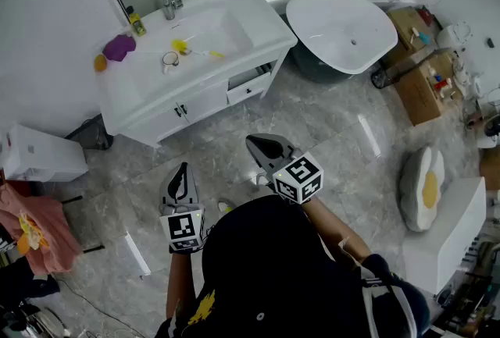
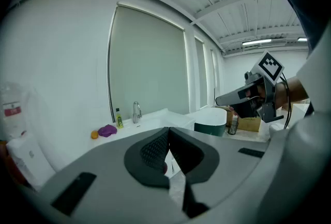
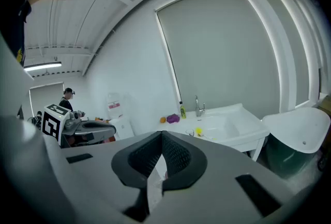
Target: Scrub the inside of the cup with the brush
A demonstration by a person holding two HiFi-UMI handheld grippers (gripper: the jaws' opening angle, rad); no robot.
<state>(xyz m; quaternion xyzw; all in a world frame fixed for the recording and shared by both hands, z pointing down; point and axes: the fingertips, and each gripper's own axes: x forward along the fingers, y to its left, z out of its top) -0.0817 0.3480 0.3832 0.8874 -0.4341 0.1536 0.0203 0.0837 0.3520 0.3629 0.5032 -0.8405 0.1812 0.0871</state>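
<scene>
A small clear cup stands in the basin of the white sink, with a yellow brush lying just to its right. The right gripper view shows the cup and the brush far off. Both grippers hang over the floor, well short of the sink and apart from both objects. My left gripper is shut with nothing in it, its jaws meeting in its own view. My right gripper is likewise shut and empty.
On the sink's rim sit a faucet, a yellow-green bottle, a purple cloth and an orange object. A white bathtub stands to the right, cardboard boxes beyond it. A white box is at the left.
</scene>
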